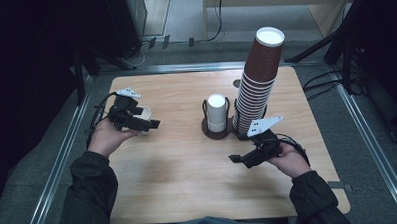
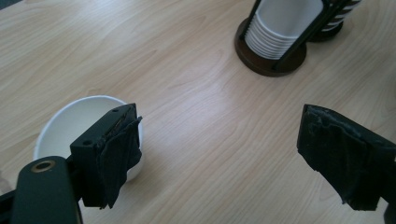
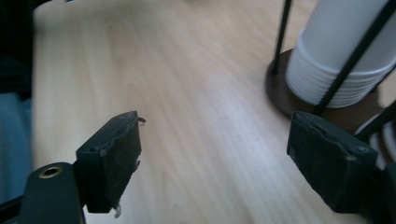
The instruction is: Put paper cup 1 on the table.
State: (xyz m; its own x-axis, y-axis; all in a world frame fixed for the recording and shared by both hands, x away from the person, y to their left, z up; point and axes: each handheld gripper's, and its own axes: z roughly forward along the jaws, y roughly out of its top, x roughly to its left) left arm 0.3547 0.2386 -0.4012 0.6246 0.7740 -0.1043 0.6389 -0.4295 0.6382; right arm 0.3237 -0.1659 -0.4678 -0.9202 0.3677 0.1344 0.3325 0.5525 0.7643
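A single white paper cup (image 2: pixel 77 123) stands upright on the wooden table (image 1: pixel 188 167), just outside my left gripper's left jaw, which overlaps its rim. My left gripper (image 2: pixel 222 116) is open with bare table between its jaws; in the high view it (image 1: pixel 149 119) sits at the table's left beside that cup (image 1: pixel 145 113). A stack of white cups (image 1: pixel 216 113) stands upside down in a dark wire holder (image 1: pixel 207 127) at the centre. My right gripper (image 1: pixel 243 155) hovers in front of the holder, open and holding nothing (image 3: pixel 215 123), with the white stack (image 3: pixel 336 60) to its upper right.
A tall leaning stack of brown cups (image 1: pixel 258 82) rises just right of the white stack. Bare wood lies between the two grippers and along the near edge. Dark stands and cables (image 1: pixel 330 82) surround the table on the floor.
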